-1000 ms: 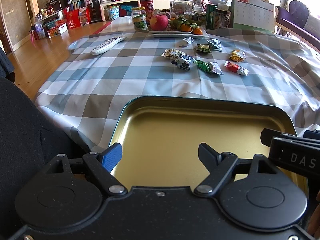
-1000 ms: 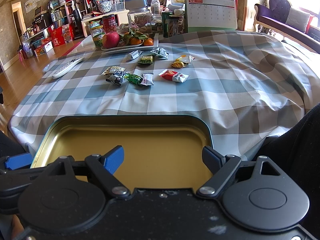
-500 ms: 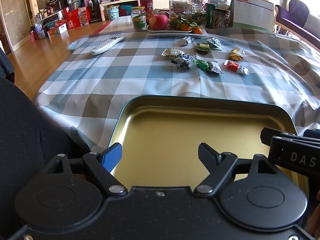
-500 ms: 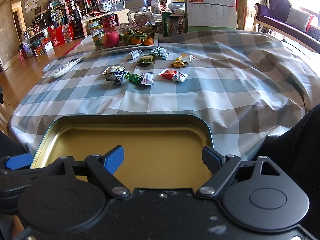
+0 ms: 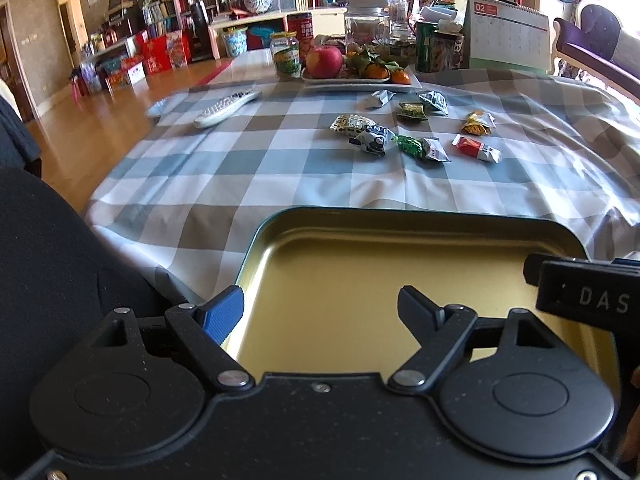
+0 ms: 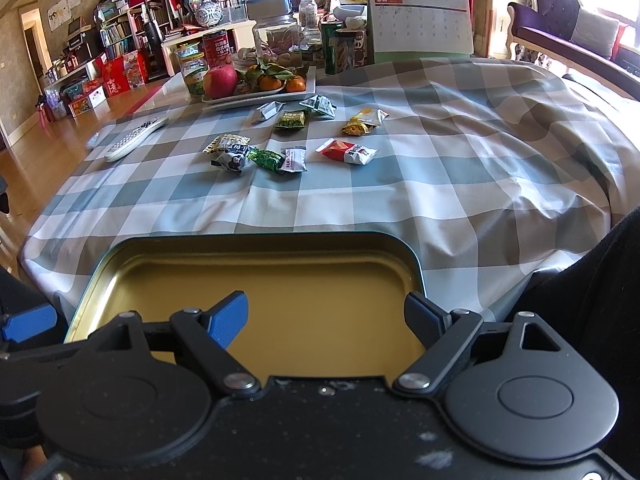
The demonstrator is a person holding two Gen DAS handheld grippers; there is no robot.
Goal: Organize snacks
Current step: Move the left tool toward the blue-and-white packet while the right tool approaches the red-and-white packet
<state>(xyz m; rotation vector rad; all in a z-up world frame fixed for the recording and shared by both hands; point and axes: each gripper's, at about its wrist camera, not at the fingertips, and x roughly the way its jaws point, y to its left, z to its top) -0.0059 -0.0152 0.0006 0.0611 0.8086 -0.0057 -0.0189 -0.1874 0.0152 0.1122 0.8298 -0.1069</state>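
A gold-lined tin tray (image 5: 420, 218) (image 6: 256, 240) lies at the near edge of the checked tablecloth, with nothing in it. Several small snack packets lie scattered mid-table: a red and white one (image 5: 476, 148) (image 6: 347, 151), a green one (image 5: 420, 147) (image 6: 272, 160), an orange one (image 5: 478, 124) (image 6: 362, 122) and others. My left gripper (image 5: 320, 306) hovers open over the tray's near left part. My right gripper (image 6: 326, 314) hovers open over its near right part. Both hold nothing. The packets are well beyond both.
A white remote (image 5: 226, 107) (image 6: 134, 138) lies at the left. A white plate with an apple and oranges (image 5: 360, 80) (image 6: 260, 94), jars, cans and a desk calendar (image 6: 420, 24) stand at the far edge. A dark sleeve (image 5: 48, 280) fills the near left.
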